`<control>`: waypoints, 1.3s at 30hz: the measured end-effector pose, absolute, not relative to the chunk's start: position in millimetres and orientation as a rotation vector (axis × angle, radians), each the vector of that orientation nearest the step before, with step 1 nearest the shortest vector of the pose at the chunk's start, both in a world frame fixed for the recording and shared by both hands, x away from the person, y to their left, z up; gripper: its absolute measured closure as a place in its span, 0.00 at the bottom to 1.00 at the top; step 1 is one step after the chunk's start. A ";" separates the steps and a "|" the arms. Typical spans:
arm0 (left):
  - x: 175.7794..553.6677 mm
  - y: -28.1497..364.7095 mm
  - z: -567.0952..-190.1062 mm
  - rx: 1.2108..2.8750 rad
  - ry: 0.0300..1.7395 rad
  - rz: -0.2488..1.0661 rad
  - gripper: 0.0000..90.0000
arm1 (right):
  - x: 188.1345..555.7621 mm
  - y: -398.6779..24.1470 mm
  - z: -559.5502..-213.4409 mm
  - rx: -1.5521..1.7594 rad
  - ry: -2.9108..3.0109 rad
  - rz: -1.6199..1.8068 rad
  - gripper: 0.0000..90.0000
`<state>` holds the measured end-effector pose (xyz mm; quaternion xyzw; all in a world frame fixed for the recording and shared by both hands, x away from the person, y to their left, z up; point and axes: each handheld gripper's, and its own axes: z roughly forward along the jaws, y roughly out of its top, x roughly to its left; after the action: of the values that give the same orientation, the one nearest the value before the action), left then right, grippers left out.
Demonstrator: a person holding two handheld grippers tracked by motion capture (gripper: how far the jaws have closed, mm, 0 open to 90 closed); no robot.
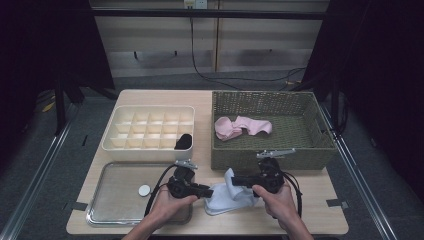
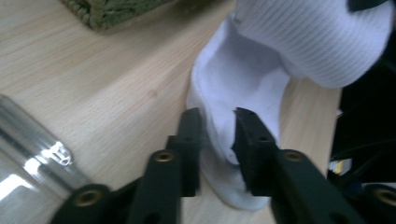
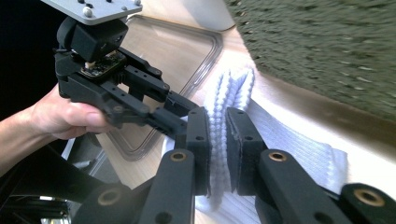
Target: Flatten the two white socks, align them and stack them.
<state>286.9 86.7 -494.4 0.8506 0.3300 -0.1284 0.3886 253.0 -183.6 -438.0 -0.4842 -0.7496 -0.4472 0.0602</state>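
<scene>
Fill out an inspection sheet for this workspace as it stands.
Surface: light wooden table, bare at its front right.
Job's things: white sock at the front edge, between both grippers.
Clutter: woven basket holding a pink sock; white divided organiser with a dark item in one cell; metal tray with a small white disc.
Grippers: left hand-held gripper astride the sock's edge, pads slightly off it; right hand-held gripper clamped on a sock fold.
Cables: black cable loops from the left gripper; more cables on the floor behind.
Surroundings: dark curtains, pale wall panels.

no readable text, labels or signs
</scene>
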 end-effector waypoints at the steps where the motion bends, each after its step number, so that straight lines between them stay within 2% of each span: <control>1: 285.9 85.3 -496.1 2.180 0.837 -0.320 0.90 | 253.3 -181.7 -438.5 -1.460 -2.271 -1.352 0.89; 5: 288.8 81.2 -499.7 2.180 0.847 -0.326 0.95 | 254.9 -173.3 -437.1 -1.434 -2.274 -1.351 0.89; 11: 293.8 74.6 -502.0 2.155 0.856 -0.333 0.95 | 257.7 -160.0 -431.7 -1.393 -2.304 -1.361 0.89; 19: 293.7 87.0 -491.5 2.097 0.868 -0.344 0.78 | 261.5 -150.8 -454.7 -1.419 -2.343 -1.237 0.87; 21: 293.5 91.2 -488.6 2.094 0.860 -0.336 0.76 | 261.9 -149.4 -458.4 -1.415 -2.343 -1.225 0.84; 24: 294.0 97.5 -485.0 2.077 0.860 -0.340 0.75 | 262.3 -150.1 -459.8 -1.415 -2.319 -1.241 0.73; 29: 295.8 107.7 -481.5 2.043 0.879 -0.334 0.74 | 261.5 -153.7 -456.8 -1.406 -2.310 -1.247 0.66; 36: 297.4 114.7 -476.7 2.015 0.888 -0.334 0.70 | 257.5 -162.2 -456.0 -1.414 -2.312 -1.253 0.66; 39: 296.5 113.8 -473.1 1.996 0.886 -0.330 0.67 | 255.0 -171.9 -456.7 -1.449 -2.318 -1.238 0.74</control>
<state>296.5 113.8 -473.1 0.8071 0.3584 -0.1335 0.4497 255.0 -171.9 -456.7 -0.4818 -0.7705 -0.4114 0.0703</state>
